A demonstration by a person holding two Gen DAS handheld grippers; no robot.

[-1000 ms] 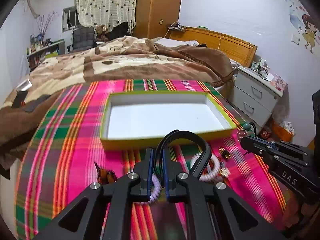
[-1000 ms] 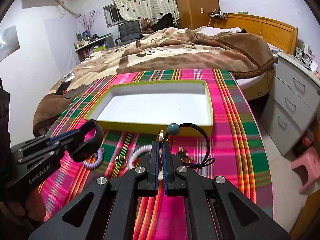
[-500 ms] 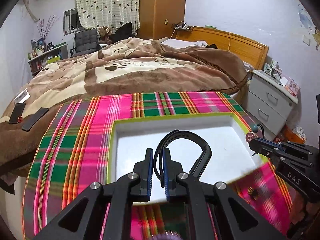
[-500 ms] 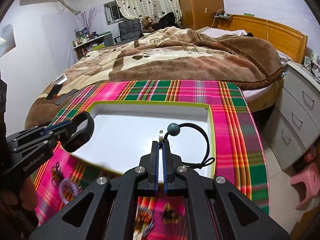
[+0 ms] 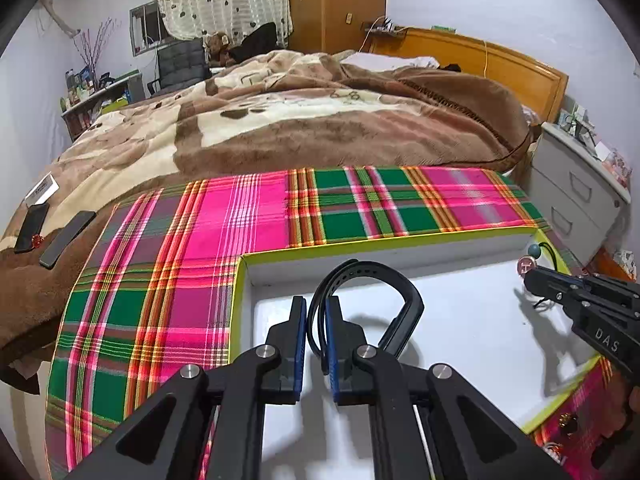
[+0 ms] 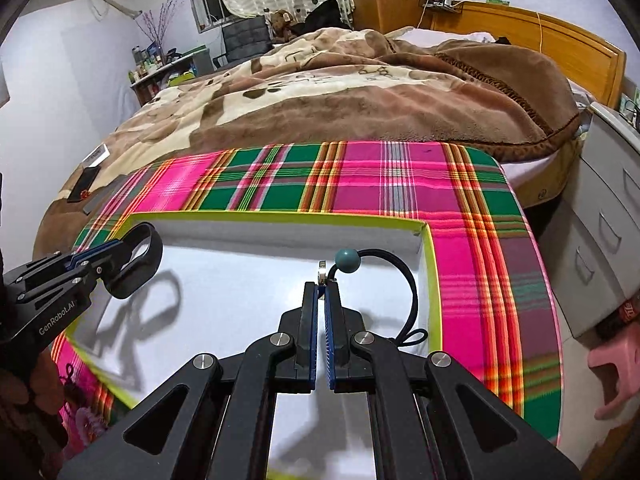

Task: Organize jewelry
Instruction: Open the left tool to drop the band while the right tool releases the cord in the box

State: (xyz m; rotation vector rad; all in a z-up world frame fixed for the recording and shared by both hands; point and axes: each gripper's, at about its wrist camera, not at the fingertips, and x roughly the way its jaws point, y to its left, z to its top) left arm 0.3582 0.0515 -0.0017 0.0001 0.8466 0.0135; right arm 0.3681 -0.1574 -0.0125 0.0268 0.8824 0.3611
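My left gripper (image 5: 316,308) is shut on a black wristband (image 5: 404,300) and holds it over the left part of the white box with a yellow-green rim (image 5: 400,238). It also shows in the right wrist view (image 6: 120,248), with the band (image 6: 148,256). My right gripper (image 6: 321,292) is shut on a black cord necklace with a teal bead (image 6: 347,261) and a round pendant, held over the box (image 6: 280,218) near its right wall. In the left wrist view the right gripper (image 5: 532,276) carries the bead and pendant (image 5: 526,266).
The box lies on a pink and green plaid cloth (image 5: 240,208) on a table. Other jewelry lies on the cloth at the near side (image 5: 564,422) (image 6: 86,416). A bed with a brown blanket (image 5: 320,120) stands behind. A grey drawer unit (image 5: 580,196) is at the right.
Both grippers have moved forward from above the cloth to over the inside of the box, each still holding its piece.
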